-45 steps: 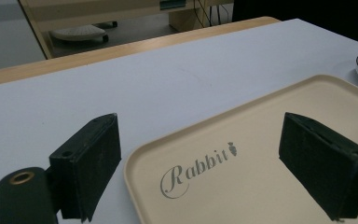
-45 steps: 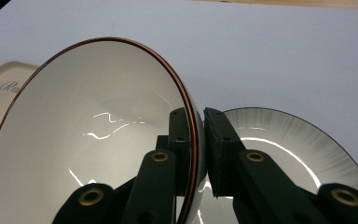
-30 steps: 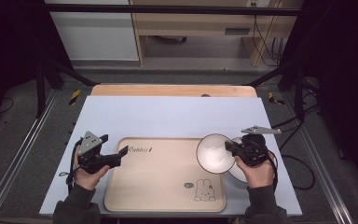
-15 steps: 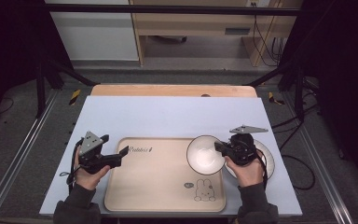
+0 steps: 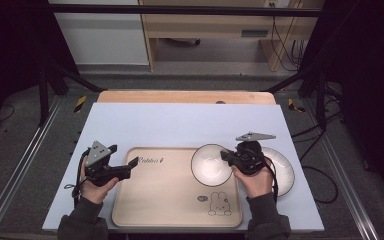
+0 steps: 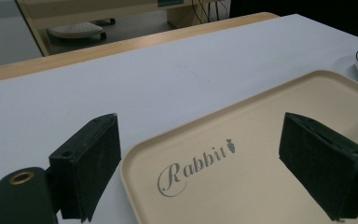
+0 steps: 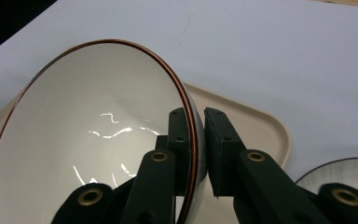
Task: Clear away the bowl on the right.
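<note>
- The right claw point(image 5: 226, 157) is pinched tight on the rim of a white bowl point(image 5: 211, 163) — one jaw inside the rim, one outside, as the right gripper view shows it.
- The bowl hangs over the right end of the tan tray point(image 5: 170, 200), tipped a bit. I think the job now is to set it down on the tray.
- To do that well, level the bowl first, then lower it slowly till its bottom sits flat. Only then let go.
- A rim grip is thin and the bowl looks smooth — it could slip or swing, so no fast moves.
- Keep away from the plate point(image 5: 282, 170) lying on the desk point(image 5: 180, 125) just right of the tray.
- The left claw point(image 5: 130, 167) is wide open and holds nothing. It sits over the tray's left edge, near the word "Rabbit" point(image 6: 196, 165), and could steady the tray if it slides.
</note>
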### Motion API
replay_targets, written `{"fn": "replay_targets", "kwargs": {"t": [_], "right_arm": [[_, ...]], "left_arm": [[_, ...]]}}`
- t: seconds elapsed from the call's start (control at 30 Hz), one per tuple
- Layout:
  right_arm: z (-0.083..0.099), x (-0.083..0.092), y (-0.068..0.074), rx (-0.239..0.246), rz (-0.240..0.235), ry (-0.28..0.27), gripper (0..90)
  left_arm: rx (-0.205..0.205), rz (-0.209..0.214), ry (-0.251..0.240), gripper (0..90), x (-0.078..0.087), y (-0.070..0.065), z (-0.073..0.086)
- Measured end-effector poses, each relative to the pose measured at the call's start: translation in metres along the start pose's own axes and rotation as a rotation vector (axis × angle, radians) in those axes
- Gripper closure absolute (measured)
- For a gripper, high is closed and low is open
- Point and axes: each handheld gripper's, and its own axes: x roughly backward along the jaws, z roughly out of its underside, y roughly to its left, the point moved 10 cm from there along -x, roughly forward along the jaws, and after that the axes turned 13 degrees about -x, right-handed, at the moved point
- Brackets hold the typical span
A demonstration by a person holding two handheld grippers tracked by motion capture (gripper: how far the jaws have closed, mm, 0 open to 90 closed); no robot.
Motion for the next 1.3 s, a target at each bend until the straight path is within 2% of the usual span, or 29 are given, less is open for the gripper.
{"fn": "replay_targets", "kwargs": {"t": [0.27,0.5,0.83,1.03,1.3], "right_arm": [[0.0,-0.014,0.01,0.014,-0.014,0.016,81.2],[0.0,-0.023,0.015,0.006,-0.022,0.013,81.3],[-0.001,-0.037,0.018,0.007,-0.029,0.026,81.2],[-0.003,-0.047,0.022,0.009,-0.035,0.008,81.0],[0.0,-0.061,0.026,0.011,-0.038,0.023,81.1]], "left_arm": [[-0.001,0.0,0.001,12.3,0.0,0.0,0.0],[-0.002,0.0,0.002,12.4,0.0,0.0,0.0],[-0.004,-0.001,0.002,12.4,0.0,0.0,0.0],[-0.004,0.001,0.003,12.4,-0.001,-0.001,0.001],[-0.002,0.0,0.003,12.4,0.0,0.0,0.001]]}}
